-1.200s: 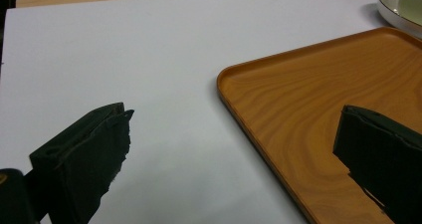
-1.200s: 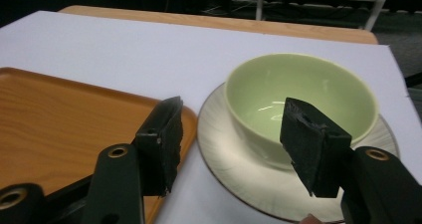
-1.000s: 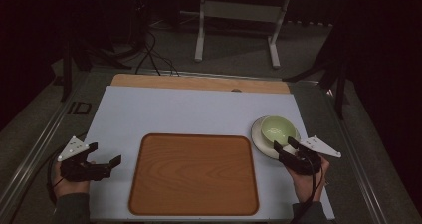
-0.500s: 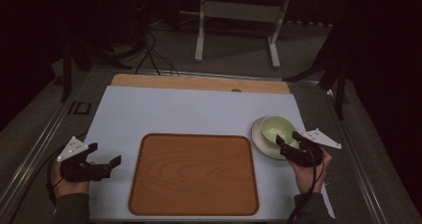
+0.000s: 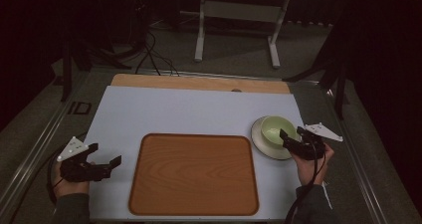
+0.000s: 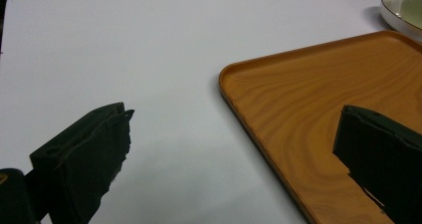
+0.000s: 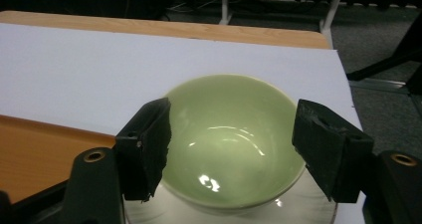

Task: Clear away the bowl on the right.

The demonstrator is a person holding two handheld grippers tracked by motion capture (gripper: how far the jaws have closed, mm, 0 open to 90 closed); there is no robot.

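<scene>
On a white saucer (image 7: 303, 204) sits a glossy, pale green bowl (image 7: 231, 134).

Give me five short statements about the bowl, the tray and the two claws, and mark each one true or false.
1. The green bowl sits on a white saucer. True.
2. The bowl stands on the wooden tray. False: it stands to the right of the tray, on the white table.
3. The tray has nothing on it. True.
4. The right claw is clamped shut on the bowl's rim. False: its jaws stand wide, either side of the bowl, and have just been opening.
5. The left claw holds a spoon. False: it is open, with nothing in it, left of the tray.
</scene>
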